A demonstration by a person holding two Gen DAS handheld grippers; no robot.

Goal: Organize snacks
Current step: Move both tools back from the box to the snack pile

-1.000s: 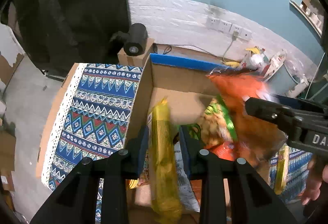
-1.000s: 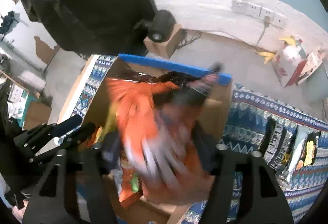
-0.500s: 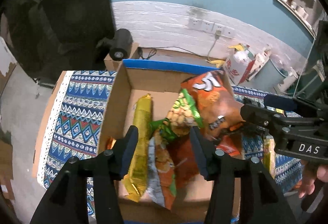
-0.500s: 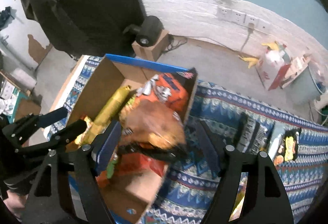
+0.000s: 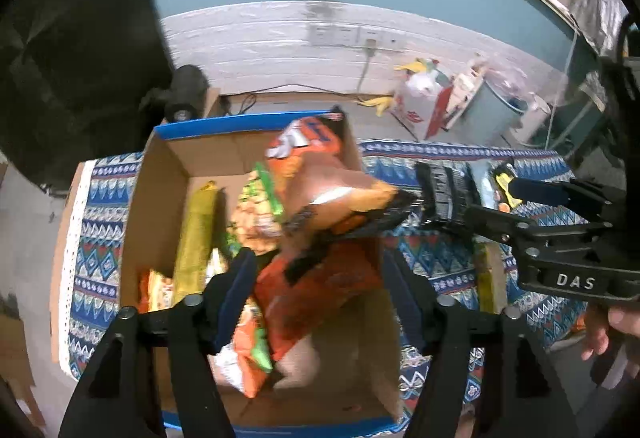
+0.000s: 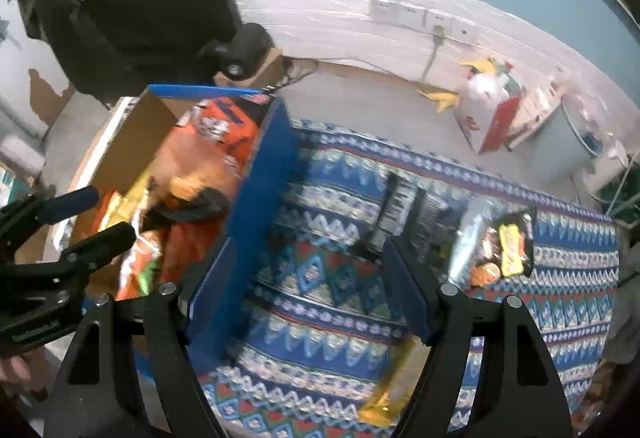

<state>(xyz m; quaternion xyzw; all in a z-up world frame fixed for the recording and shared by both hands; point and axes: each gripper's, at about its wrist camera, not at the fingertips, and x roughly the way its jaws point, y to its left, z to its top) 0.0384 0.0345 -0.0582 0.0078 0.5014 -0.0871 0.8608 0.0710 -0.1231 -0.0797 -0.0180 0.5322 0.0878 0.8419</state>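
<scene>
A cardboard box [image 5: 156, 197] with a blue rim holds several snack bags: a long yellow bag [image 5: 196, 234], a green nut bag [image 5: 256, 209] and a big orange chip bag [image 5: 320, 189] lying on top. My left gripper [image 5: 320, 294] hovers above the box with its jaws opening; nothing is pressed between the pads. My right gripper [image 6: 312, 278] is open and empty, above the box's blue side wall [image 6: 256, 197] and the patterned cloth [image 6: 320, 318]. On the cloth lie black packets [image 6: 400, 205], a black and yellow packet [image 6: 512, 242] and a yellow bag [image 6: 388, 390].
The box and cloth rest on a table beside a white brick wall with sockets [image 5: 344, 33]. A black spotlight [image 5: 184, 97] sits on a small carton behind the box. A red and white bag [image 6: 492, 113] and a grey bin [image 5: 496, 109] stand on the floor beyond.
My left gripper let go of the long yellow bag, which now lies in the box, and its jaws spread. The orange bag left my right gripper's jaws and lies in the box; that gripper moved right, over the cloth.
</scene>
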